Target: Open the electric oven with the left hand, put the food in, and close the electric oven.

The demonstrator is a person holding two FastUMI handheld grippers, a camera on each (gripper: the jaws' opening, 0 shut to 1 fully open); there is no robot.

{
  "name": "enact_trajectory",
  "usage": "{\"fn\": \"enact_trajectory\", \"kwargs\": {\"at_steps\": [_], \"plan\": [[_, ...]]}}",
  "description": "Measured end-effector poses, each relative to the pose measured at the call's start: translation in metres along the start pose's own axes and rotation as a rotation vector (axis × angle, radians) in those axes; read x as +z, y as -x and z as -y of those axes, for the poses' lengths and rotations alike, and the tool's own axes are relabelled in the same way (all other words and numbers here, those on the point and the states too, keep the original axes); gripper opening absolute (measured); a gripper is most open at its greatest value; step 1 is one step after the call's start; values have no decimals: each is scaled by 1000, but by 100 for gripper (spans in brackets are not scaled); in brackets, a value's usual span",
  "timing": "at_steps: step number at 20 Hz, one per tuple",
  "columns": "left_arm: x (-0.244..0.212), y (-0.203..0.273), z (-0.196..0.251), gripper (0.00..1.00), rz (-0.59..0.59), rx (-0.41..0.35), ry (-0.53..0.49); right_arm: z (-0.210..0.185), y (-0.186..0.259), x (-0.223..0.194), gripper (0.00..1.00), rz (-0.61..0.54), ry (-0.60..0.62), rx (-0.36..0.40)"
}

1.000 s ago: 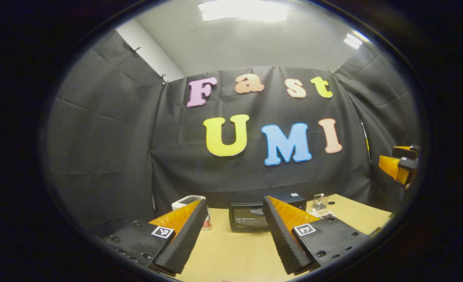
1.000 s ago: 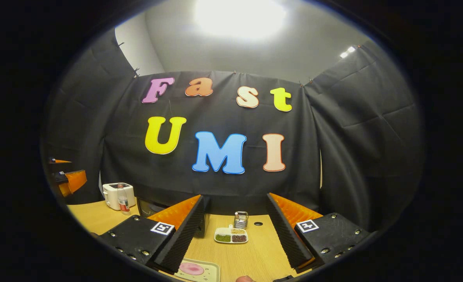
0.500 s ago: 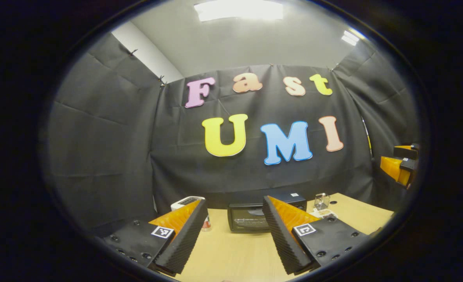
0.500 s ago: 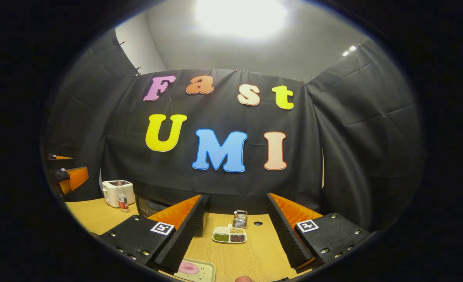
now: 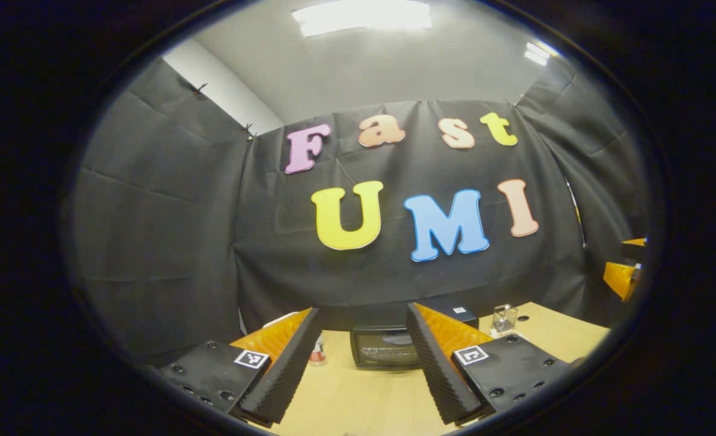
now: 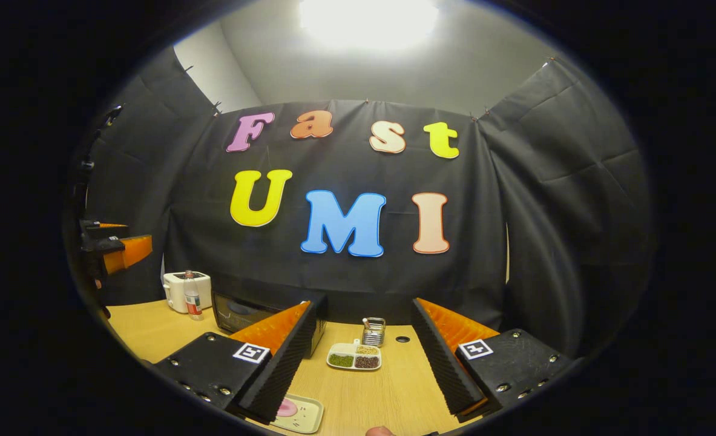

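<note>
toaster [image 6: 179, 289] left of oven [image 6: 243, 312] — bottle [image 6: 192, 297] before toaster

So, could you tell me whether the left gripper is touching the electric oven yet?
Apart. In the left gripper view the left gripper hangs open above the table, with bare tabletop between its fingertips and the closed electric oven farther back.

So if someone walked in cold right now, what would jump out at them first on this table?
Probably the black oven, door shut, at the back of the wooden table, framed between the open left gripper. Next, the divided snack dish ahead of the open right gripper, with the pale tray holding something pink at the near edge. A white toaster with a small bottle in front sits at far left.
</note>
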State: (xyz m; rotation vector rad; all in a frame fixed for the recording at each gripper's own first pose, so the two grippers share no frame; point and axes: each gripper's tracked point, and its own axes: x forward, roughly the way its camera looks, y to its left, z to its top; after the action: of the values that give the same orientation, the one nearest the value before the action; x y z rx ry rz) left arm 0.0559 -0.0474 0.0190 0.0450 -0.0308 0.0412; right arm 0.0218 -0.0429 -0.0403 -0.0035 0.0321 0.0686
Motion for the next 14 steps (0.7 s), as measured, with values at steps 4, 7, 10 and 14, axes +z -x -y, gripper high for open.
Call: {"fn": "enact_trajectory", "kwargs": {"at_steps": [4, 7, 10, 14], "plan": [[-2, -38, 4, 91, 14, -26, -5, 0, -7, -2, 98, -1, 8, 3], [-20, -76, 10, 99, -5, -54, 23, 6, -15, 1, 98, -4, 14, -53], [-37, -115, 15, 99, -27, -80, 40, 13, -26, 8, 98, 4, 11, -118], [-62, -155, 30, 95, -51, -139, 28, 20, -34, 3, 98, -33, -14, -189]]}}
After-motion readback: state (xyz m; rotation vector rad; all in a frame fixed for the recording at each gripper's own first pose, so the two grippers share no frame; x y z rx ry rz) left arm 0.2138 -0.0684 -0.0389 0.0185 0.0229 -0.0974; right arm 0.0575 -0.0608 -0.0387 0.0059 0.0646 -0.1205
